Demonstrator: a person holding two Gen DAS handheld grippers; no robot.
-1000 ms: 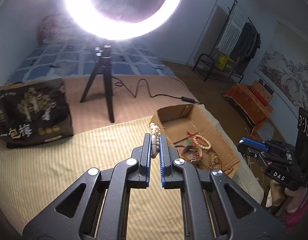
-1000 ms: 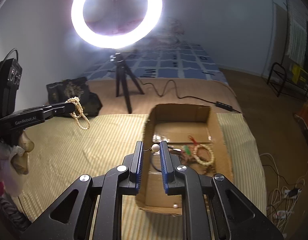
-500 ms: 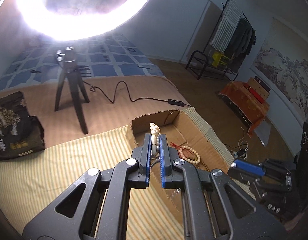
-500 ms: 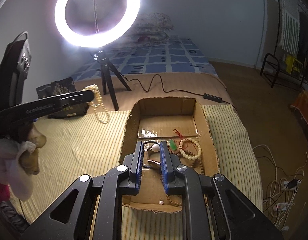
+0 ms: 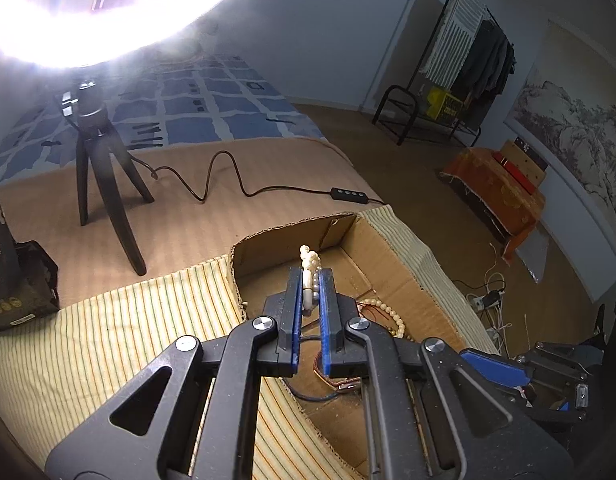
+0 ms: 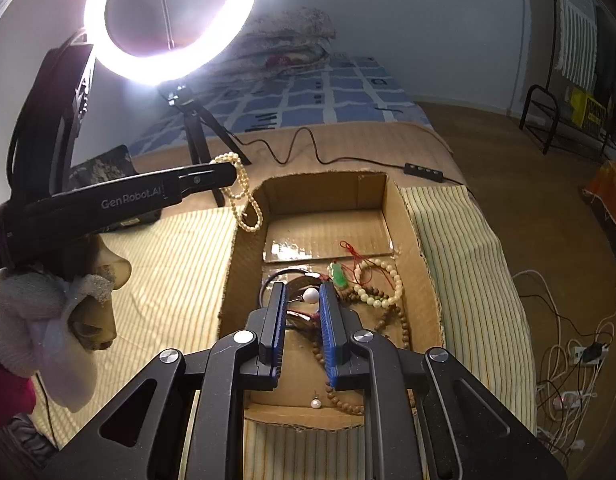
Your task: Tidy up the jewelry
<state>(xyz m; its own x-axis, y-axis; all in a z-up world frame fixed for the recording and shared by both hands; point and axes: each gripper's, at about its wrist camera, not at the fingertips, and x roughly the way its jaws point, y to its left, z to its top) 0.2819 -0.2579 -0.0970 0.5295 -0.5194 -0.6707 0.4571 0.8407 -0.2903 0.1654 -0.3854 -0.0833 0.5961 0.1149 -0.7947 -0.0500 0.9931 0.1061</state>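
- Left wrist view: the left claw (image 5: 311, 276) is clamped on a cream bead strand (image 5: 310, 270), whose beads stick up past the blue pads, over the near-left part of the open cardboard box (image 5: 392, 248).
- In the right wrist view the same strand (image 6: 244, 196) hangs in a loop from the left claw (image 6: 228, 172) at the box's (image 6: 412, 232) far-left corner, its low end level with the rim; whether it touches the cardboard I cannot tell.
- The right claw (image 6: 302, 294) is closed on a pearl earring (image 6: 310, 295), the white pearl sitting between the blue pads with its thin post pointing to the left pad, above the box floor.
- Inside the box lie a pale bead bracelet (image 6: 382, 288), a green pendant on red cord (image 6: 339, 276), a brown wooden bead strand (image 6: 400, 320), and a second pearl earring (image 6: 316, 403) near the front wall.
- The box rests on a striped cloth (image 6: 176, 280) spread over the bed (image 6: 348, 140).
- Beyond it stands a lit ring light (image 6: 170, 20) on a small black tripod (image 6: 200, 132), its cable running across the bed.
- A gloved hand (image 6: 40, 312) holds the left claw's handle.
- A clothes rack (image 5: 464, 64) stands by the far wall.
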